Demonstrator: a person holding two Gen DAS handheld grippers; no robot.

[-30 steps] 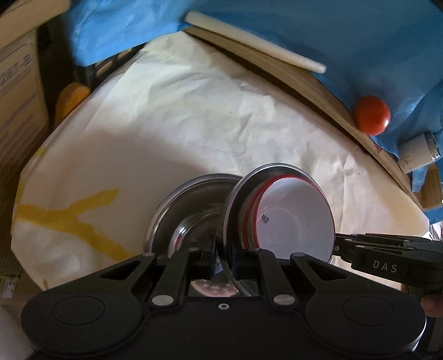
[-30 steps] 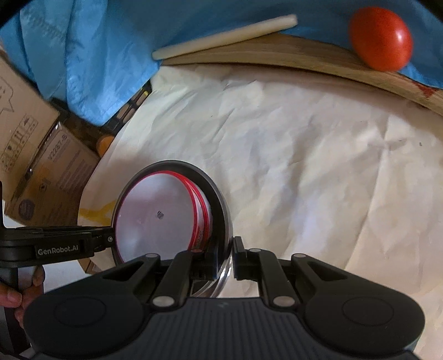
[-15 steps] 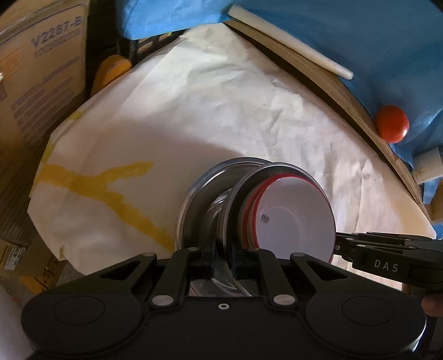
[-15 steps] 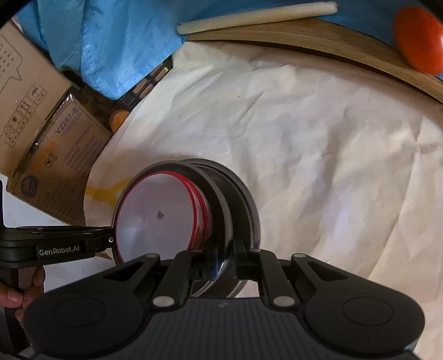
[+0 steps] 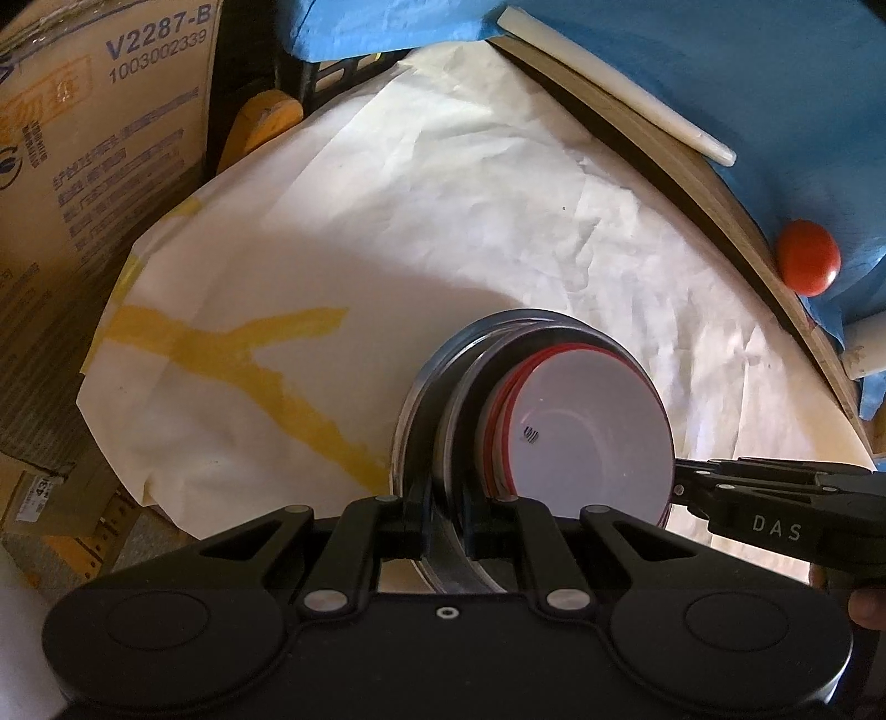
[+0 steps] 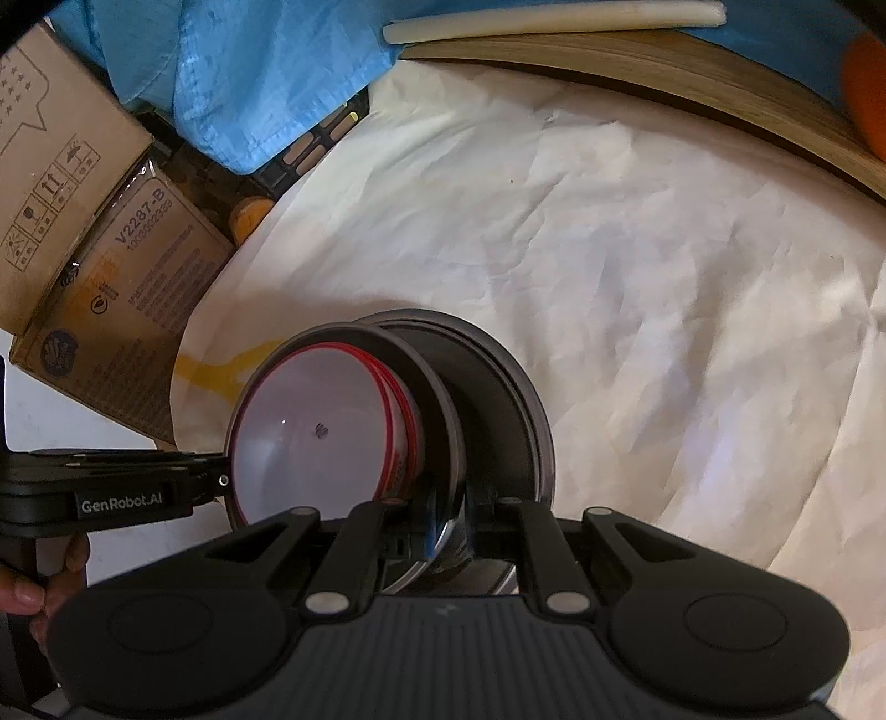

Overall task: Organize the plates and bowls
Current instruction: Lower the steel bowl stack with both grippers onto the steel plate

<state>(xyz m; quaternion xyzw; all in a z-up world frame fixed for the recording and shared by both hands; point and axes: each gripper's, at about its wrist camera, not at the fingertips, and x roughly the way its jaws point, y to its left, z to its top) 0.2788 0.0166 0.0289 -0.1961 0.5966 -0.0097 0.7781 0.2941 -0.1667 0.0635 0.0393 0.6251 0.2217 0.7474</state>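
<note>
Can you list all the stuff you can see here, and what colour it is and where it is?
steel plate: 1, silver, gripped from both sides, held over another one
second steel plate: 1, silver, directly below the held one, on the paper
white bowls: at least 2 nested, white with red rims, inside the held plate
paper sheet: 1, cream with yellow streaks, covering the table
wooden board: 1, tan, along the far edge
white stick: 1, off-white, beyond the board
blue cloth: 1, blue, at the back
red ball: 1, orange-red, on the cloth
cardboard boxes: at least 2, brown, far left
left gripper: 1, black, shut on the plate rim
right gripper: 1, black, shut on the opposite rim
</note>
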